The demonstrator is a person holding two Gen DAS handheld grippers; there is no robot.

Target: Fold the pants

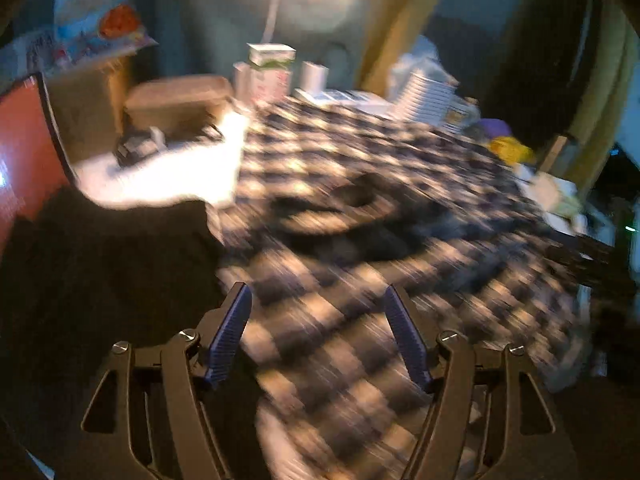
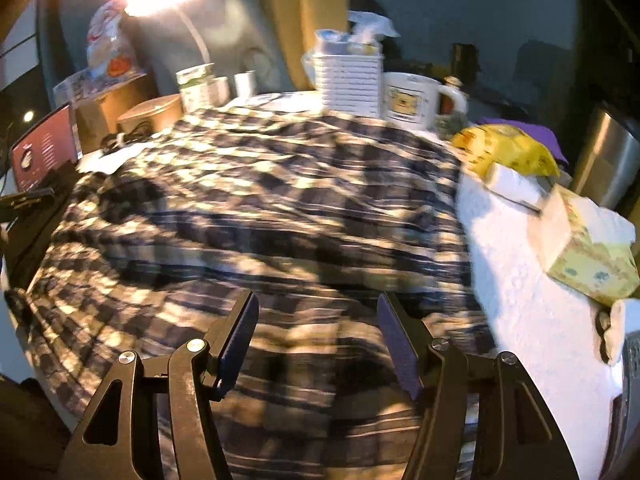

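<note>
Checked pants [image 2: 256, 208] spread limp over worktop [image 2: 520, 280]; soft, light, will sag. Left gripper [image 1: 318, 320] and right gripper [image 2: 318, 328] apart, empty. Pinch near hem.

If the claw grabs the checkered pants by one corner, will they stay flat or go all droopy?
Probably droopy. The pants lie in soft wrinkles and folds over the table, so the cloth looks floppy, not stiff. They likely aren't heavy, but they spread wide, so most would drag behind. Both the left claw and right claw are open and empty.
</note>
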